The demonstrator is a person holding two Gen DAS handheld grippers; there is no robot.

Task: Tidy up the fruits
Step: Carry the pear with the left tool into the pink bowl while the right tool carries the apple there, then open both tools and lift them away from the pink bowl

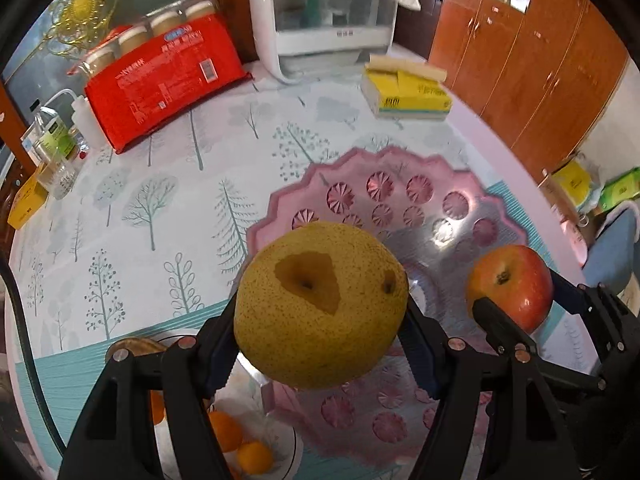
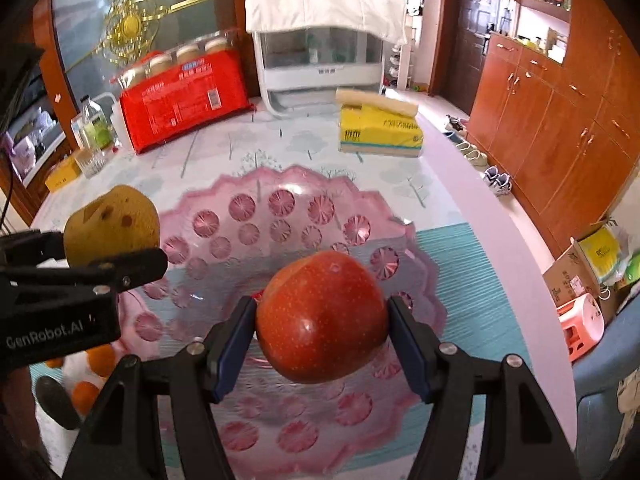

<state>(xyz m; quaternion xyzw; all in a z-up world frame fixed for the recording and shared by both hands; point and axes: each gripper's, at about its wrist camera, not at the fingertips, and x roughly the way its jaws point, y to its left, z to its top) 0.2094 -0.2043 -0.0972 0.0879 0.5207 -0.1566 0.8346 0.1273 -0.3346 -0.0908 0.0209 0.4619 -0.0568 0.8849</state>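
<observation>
Left gripper is clamped on a yellow pear, held in the air over the near-left rim of the pink plate. Right gripper is clamped on a red apple, also in the air, above the plate's middle. The two fruits sit side by side, near each other but apart; from the right wrist view the left gripper and pear crowd the plate's left edge. Plate bed looks bare under both. On the desk at near left, a white dish with oranges sits just beside the plate, partly hidden behind the left gripper's fingers. Farther back: a red pack of jars leaning at left, a white appliance with a cloth over its top in the middle, a yellow tissue box at right. Bottles and a glass cluster at the far left edge. Wooden cabinets line the right wall, shoes on the floor below them.
</observation>
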